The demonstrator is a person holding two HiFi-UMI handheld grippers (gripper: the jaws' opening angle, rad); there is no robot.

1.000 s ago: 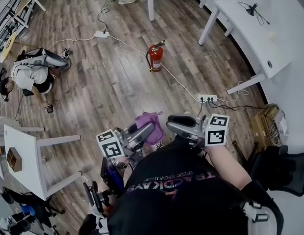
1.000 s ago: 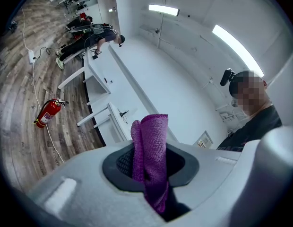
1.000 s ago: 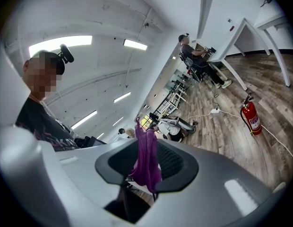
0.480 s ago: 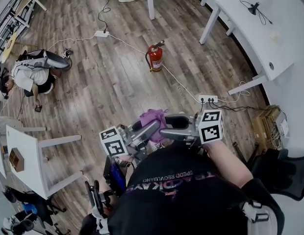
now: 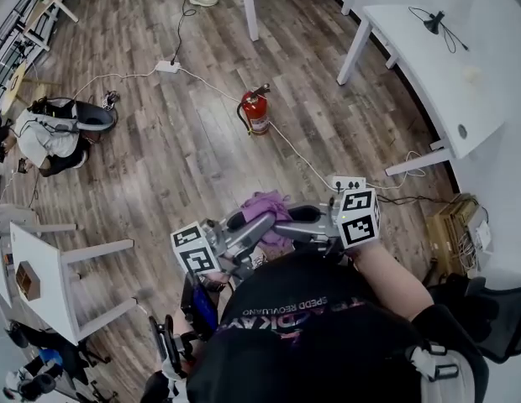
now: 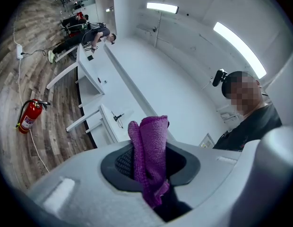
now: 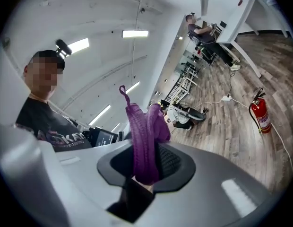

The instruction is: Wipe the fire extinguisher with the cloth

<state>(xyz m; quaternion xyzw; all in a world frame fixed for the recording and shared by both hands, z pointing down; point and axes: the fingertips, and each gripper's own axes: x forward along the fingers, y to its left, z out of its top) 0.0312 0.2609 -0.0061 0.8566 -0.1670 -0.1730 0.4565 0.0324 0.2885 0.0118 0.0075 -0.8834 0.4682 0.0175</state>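
Note:
The red fire extinguisher (image 5: 255,112) stands upright on the wood floor, far ahead of both grippers; it also shows small in the left gripper view as the extinguisher (image 6: 28,117) and in the right gripper view as the extinguisher (image 7: 260,112). A purple cloth (image 5: 265,204) is bunched between the two grippers, close to my body. My left gripper (image 5: 262,222) grips the cloth (image 6: 151,150), though its jaws have just been opening. My right gripper (image 5: 287,219) has just been closing and pinches the same cloth (image 7: 144,141) from the other side.
A white cable runs past the extinguisher to a power strip (image 5: 348,183). A white table (image 5: 437,49) stands at the right and another white table (image 5: 50,267) at the left. A person (image 5: 50,133) crouches on the floor at far left.
The right gripper has swung left from beside the cloth until its fingers are on it. The left gripper has pushed the cloth slightly forward and right.

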